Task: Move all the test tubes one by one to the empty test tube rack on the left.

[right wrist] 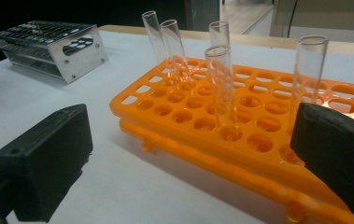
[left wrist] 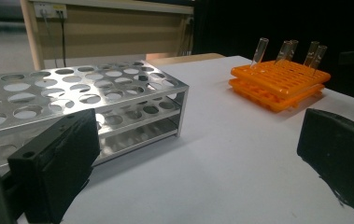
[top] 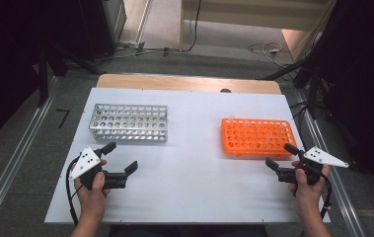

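Jaws on both your grippers stand wide apart with nothing between them. Your left gripper (top: 122, 158) hovers near the front left corner of the white table (top: 189, 192), just in front of the metal rack (top: 129, 122). Your right gripper (top: 281, 155) sits by the right edge, just at the front right corner of the orange rack (top: 256, 137).

From the left gripper view, the near jaw cuts off the lower front corner of the metal rack (left wrist: 86, 107), whose left end runs out of frame. Its holes look empty as far as you can see them. The orange rack (left wrist: 279, 84) lies well apart across the table, tubes leaning in it.

From the right gripper view, five glass tubes stand tilted in the orange rack (right wrist: 240, 126). The nearest glass tube (right wrist: 222, 88) rises clear between the jaws without touching either. Another tube (right wrist: 308, 70) has its lower part hidden behind the right-hand jaw, so its seating cannot be confirmed. The rack's right end is cut off by the frame.

In the high view the tubes are nearly invisible against the orange, and you cannot count them reliably there.
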### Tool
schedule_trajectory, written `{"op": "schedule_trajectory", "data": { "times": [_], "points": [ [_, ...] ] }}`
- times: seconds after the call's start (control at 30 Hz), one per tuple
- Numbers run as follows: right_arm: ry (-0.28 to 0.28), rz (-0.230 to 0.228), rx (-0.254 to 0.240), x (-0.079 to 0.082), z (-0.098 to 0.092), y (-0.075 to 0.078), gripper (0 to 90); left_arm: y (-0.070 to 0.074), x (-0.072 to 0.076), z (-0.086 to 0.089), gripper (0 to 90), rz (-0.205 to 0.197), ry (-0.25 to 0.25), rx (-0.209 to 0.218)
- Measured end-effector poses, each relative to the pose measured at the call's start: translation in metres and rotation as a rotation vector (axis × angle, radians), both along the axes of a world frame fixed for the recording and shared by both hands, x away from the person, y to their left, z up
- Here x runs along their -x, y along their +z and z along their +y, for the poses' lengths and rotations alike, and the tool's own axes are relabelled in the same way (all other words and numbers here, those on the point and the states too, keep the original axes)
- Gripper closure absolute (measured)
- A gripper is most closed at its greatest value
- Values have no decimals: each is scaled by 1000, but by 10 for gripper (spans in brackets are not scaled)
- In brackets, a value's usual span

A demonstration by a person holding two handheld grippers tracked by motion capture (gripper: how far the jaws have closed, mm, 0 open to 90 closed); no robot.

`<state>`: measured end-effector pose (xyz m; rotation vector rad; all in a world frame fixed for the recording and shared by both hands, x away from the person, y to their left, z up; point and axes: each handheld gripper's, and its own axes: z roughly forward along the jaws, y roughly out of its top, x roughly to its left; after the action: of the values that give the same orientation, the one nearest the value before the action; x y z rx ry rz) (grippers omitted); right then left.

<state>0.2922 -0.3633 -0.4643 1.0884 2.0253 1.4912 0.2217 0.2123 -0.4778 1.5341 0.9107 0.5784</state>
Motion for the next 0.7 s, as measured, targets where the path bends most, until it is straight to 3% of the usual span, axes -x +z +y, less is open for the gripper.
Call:
{"op": "schedule_trajectory", "data": {
  "times": [0.2,0.33,0.43,0.7],
  "points": [
    [-47,7,-1,-5,-9,8,0,0,-1,-4,0,6,-11,-6],
    [-119,25,6,-12,-11,12,54,0,-1,-7,0,5,-16,-10],
    [-164,43,9,-20,-12,14,179,2,0,-8,0,2,-20,-15],
    [-254,92,79,-44,-8,10,437,2,1,-10,0,4,-17,-18]
  ]
}}
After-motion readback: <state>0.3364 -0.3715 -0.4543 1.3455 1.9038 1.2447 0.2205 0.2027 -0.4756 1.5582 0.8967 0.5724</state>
